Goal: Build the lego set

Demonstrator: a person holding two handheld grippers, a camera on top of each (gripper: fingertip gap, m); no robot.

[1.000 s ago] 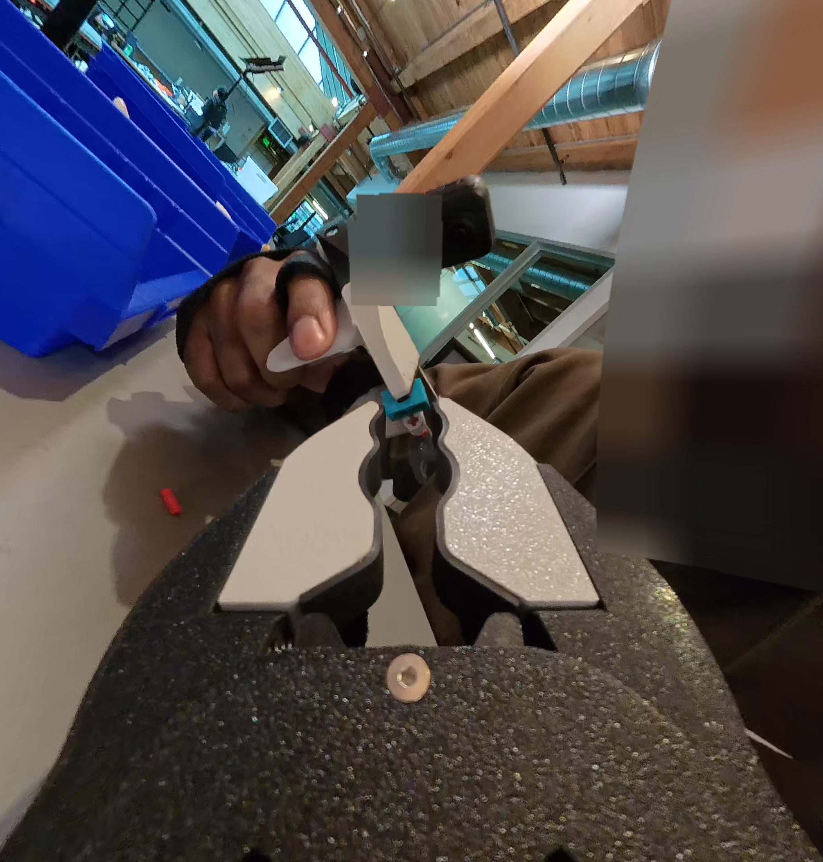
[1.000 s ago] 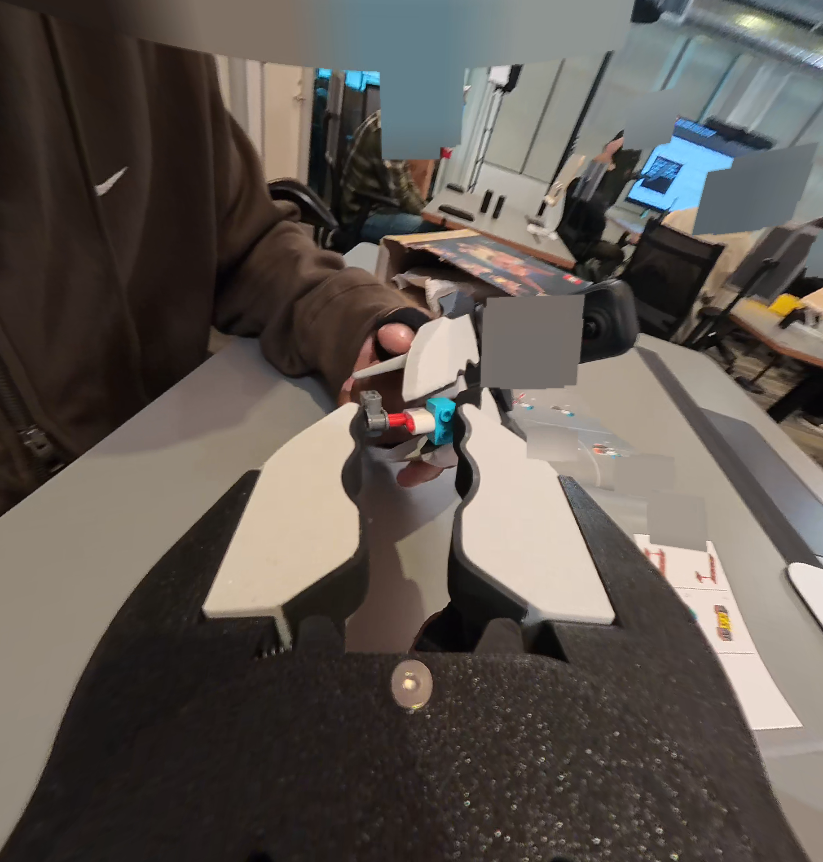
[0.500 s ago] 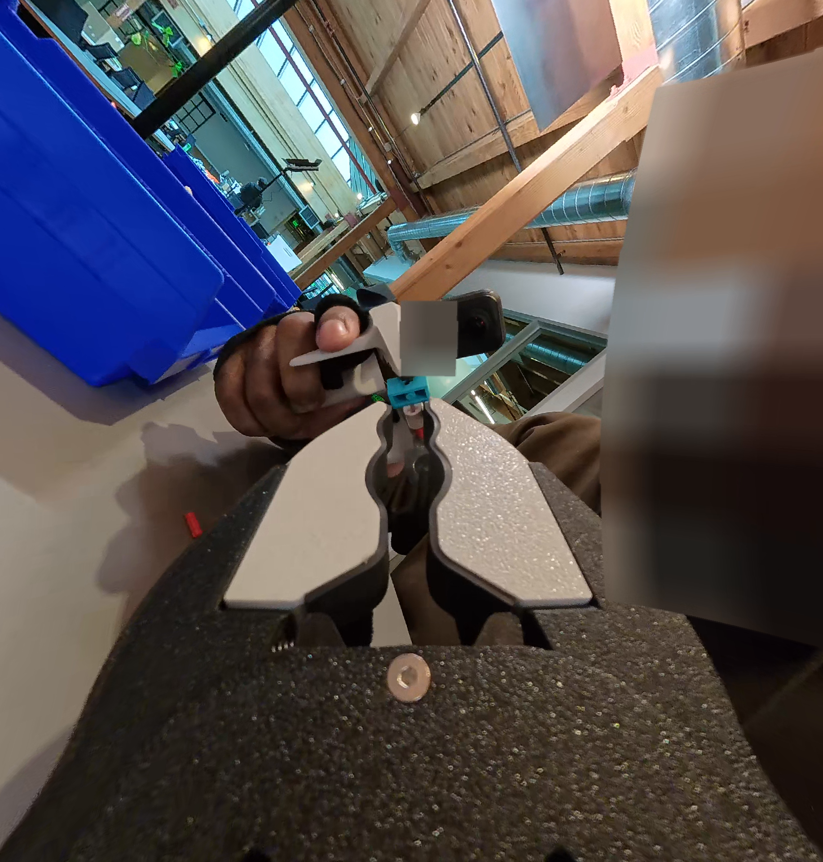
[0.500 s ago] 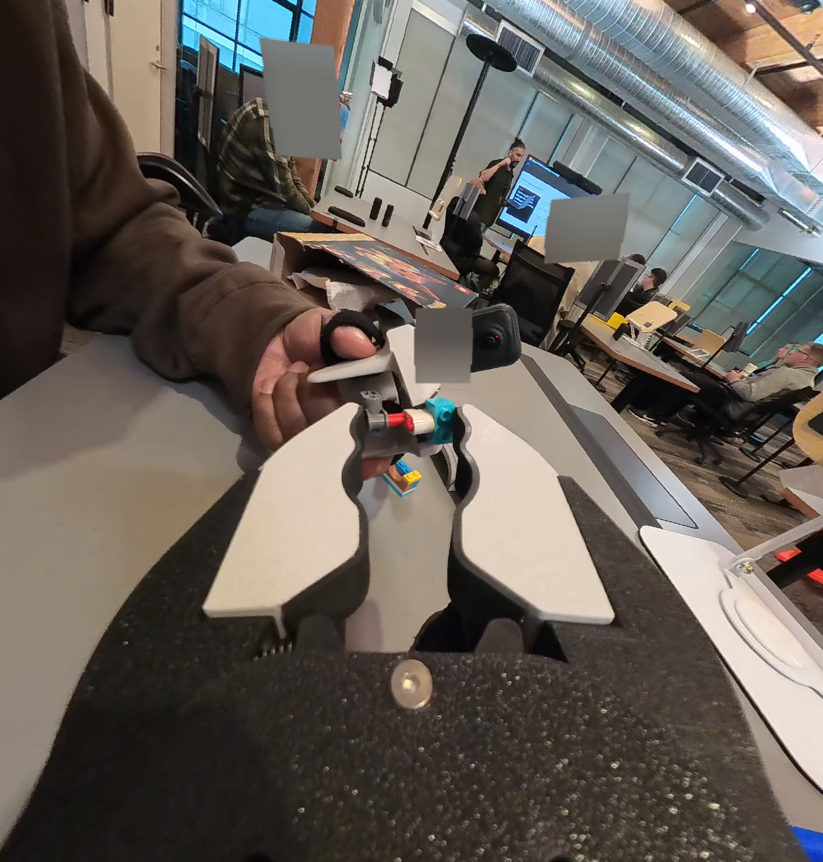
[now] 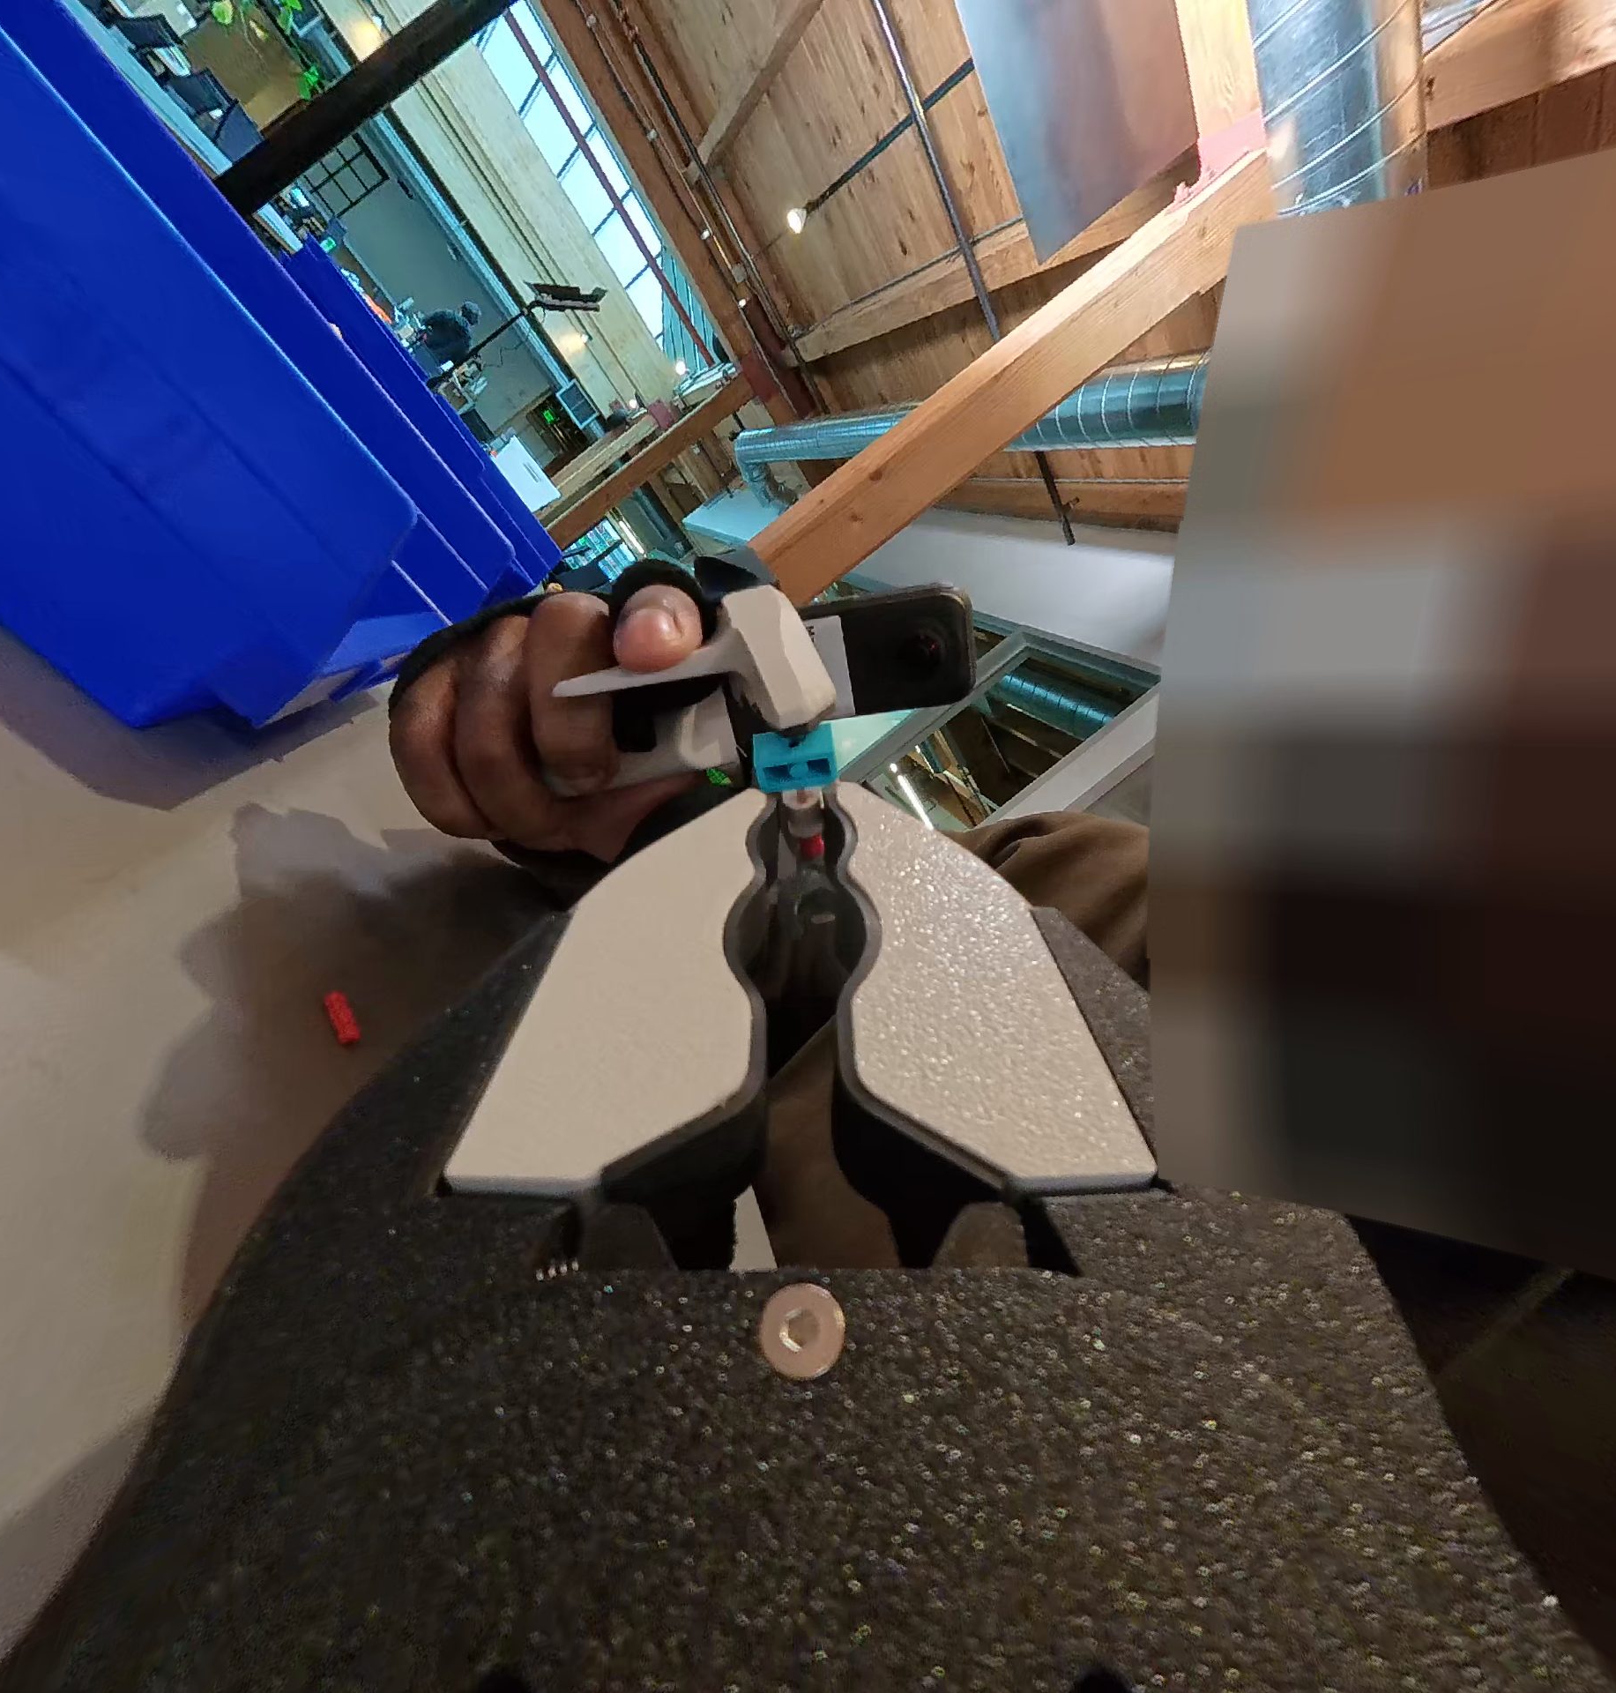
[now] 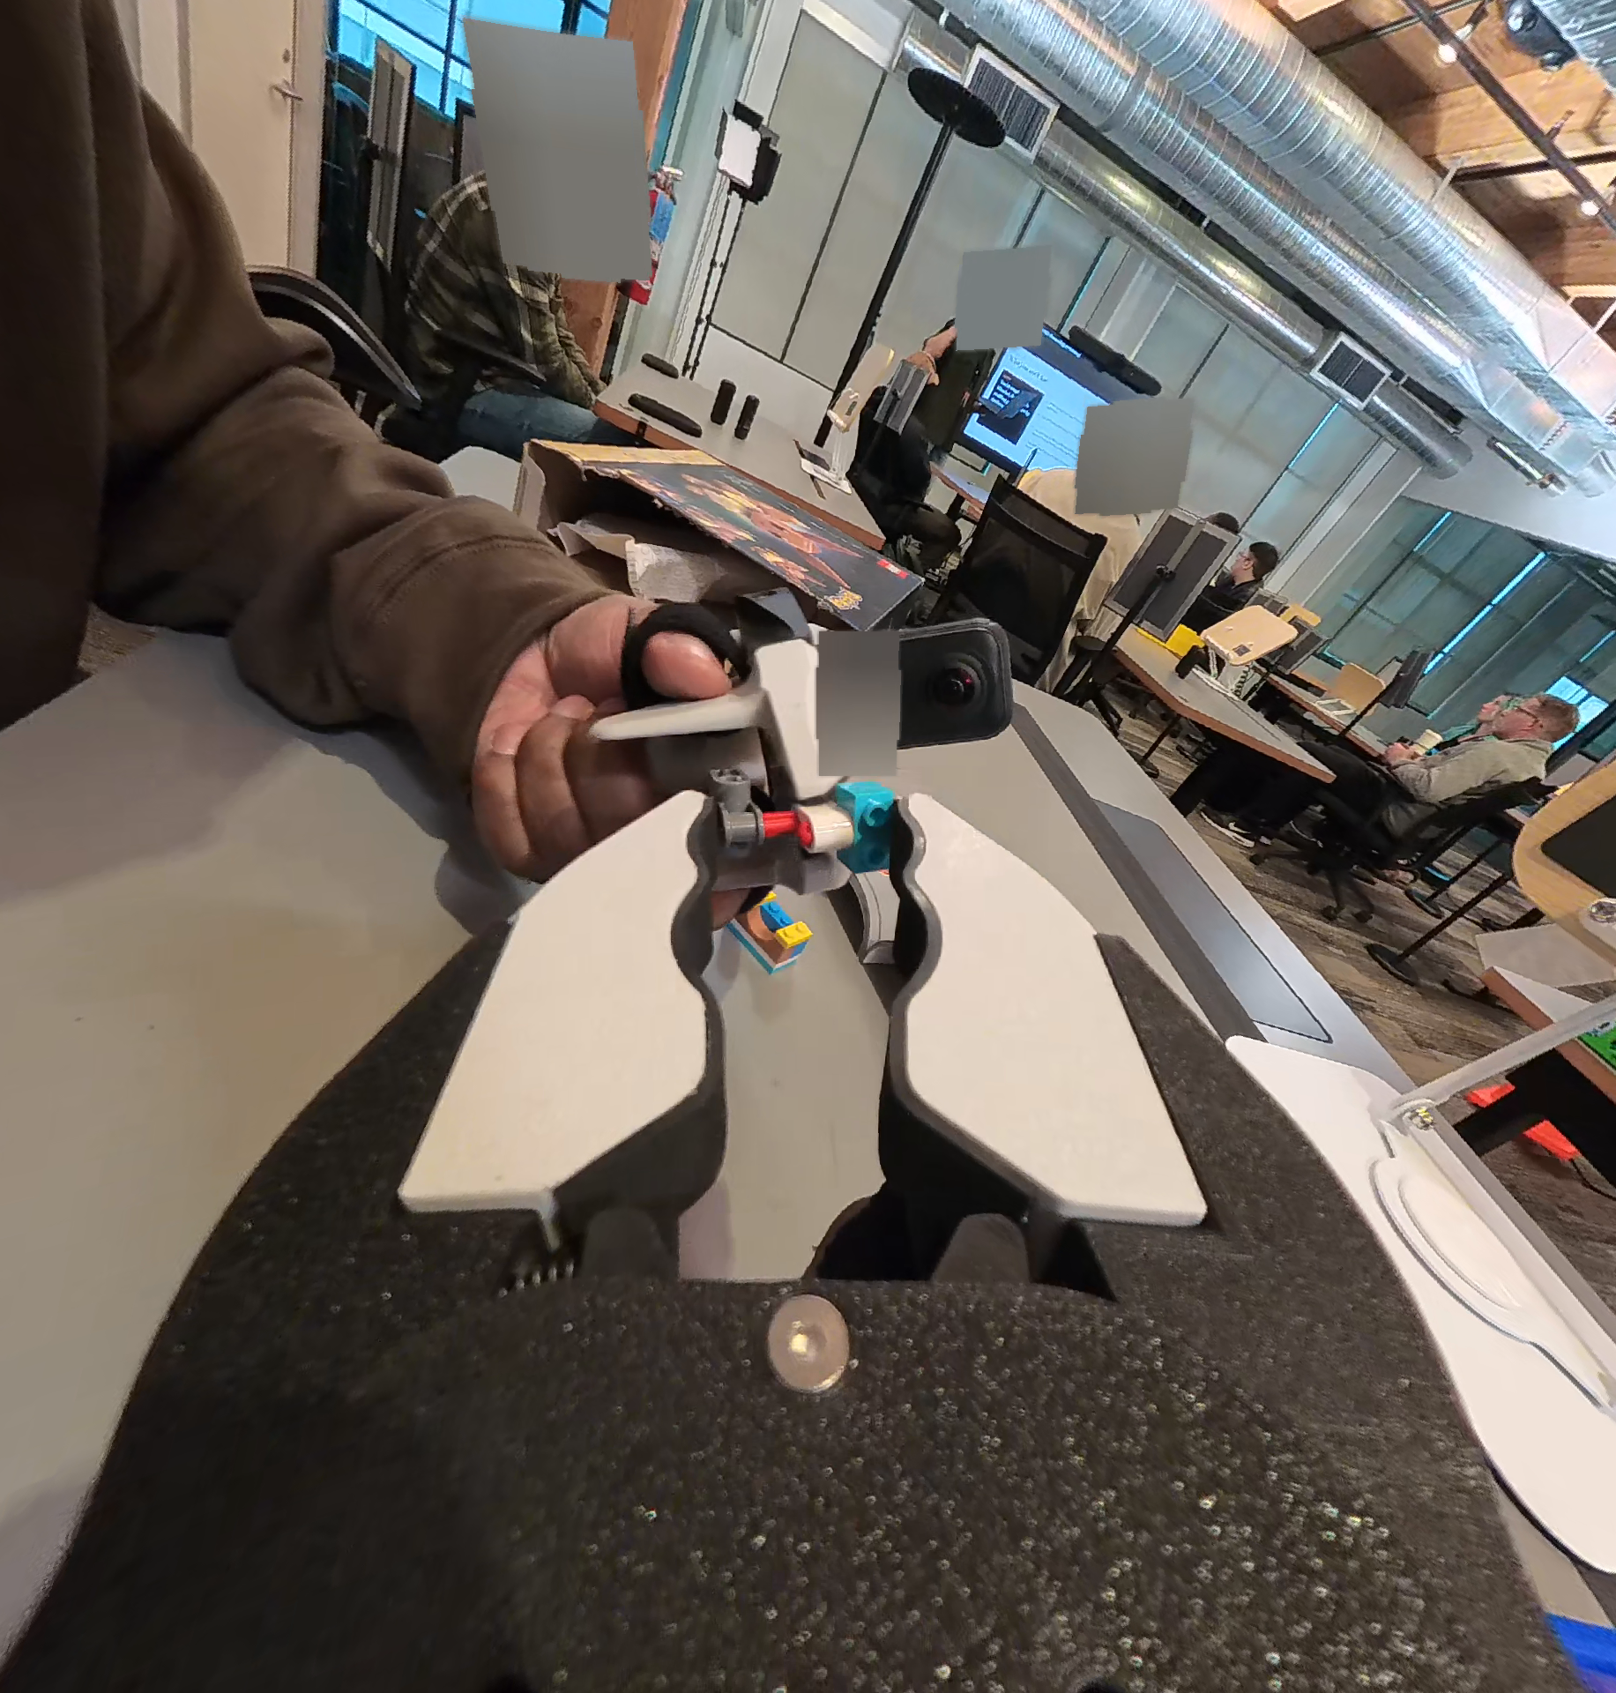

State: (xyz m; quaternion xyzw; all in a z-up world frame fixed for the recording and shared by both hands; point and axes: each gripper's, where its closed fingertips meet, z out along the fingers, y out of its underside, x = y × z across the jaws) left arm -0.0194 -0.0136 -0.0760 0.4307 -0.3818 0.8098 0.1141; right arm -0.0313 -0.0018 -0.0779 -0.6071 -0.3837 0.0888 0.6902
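Note:
A small lego assembly (image 6: pixel 799 824) is a grey connector, a red axle, a white piece and a teal brick in a row. It spans the gap between the fingertips of my right gripper (image 6: pixel 799 829), which is shut on it lengthwise. In the left wrist view I see it end-on, the teal brick (image 5: pixel 793 765) farthest. My left gripper (image 5: pixel 804 820) is shut narrowly on its near part. Both grippers face each other above the grey table (image 6: pixel 144 916). A small blue, yellow and orange build (image 6: pixel 775 930) sits on the table below.
Blue bins (image 5: pixel 144 458) stand along the table's far side. A loose red piece (image 5: pixel 340 1018) lies on the table. An open lego box (image 6: pixel 740 513) is behind the hands. A white board (image 6: pixel 1427 1237) lies at the right. People sit at desks beyond. Only a small space, under 4 cm, lies between the two pairs of fingers. The loose red piece (image 5: pixel 340 1018) sits 12 cm or so from the ends of my left fingers.
Both grippers have tilted upward together with the assembly held between them. The small build on the table has come into the right wrist view. The grips look unchanged.

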